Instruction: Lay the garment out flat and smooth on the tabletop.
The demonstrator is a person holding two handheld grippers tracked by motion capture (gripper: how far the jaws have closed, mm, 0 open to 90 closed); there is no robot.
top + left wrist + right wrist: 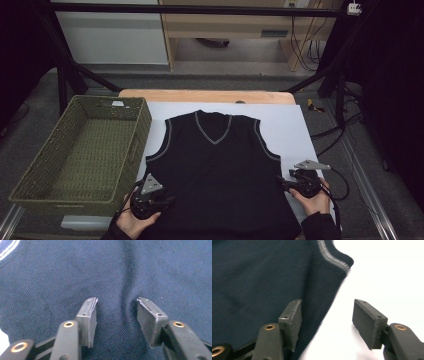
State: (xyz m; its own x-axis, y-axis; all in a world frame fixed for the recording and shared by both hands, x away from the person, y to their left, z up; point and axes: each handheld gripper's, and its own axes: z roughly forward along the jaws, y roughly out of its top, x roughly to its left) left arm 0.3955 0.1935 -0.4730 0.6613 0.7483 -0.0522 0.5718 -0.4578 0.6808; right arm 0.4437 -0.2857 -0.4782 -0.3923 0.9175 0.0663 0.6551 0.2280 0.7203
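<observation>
You are holding both tongs over the dark vest (217, 175), which is lying flat on the white sheet (285, 125) toward the table's near edge. The left gripper (117, 308) is standing spread above the knit (nothing pinched), and the right gripper (327, 312) is gaping astride the vest's side edge, beside the green basket (80, 150).

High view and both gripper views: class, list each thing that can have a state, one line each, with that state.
Vest: spread flat on the white sheet, unfolded.
Basket: upright, nothing in it.
Left gripper: jaws open above the vest's fabric.
Right gripper: jaws open, astride the vest's side edge.
</observation>
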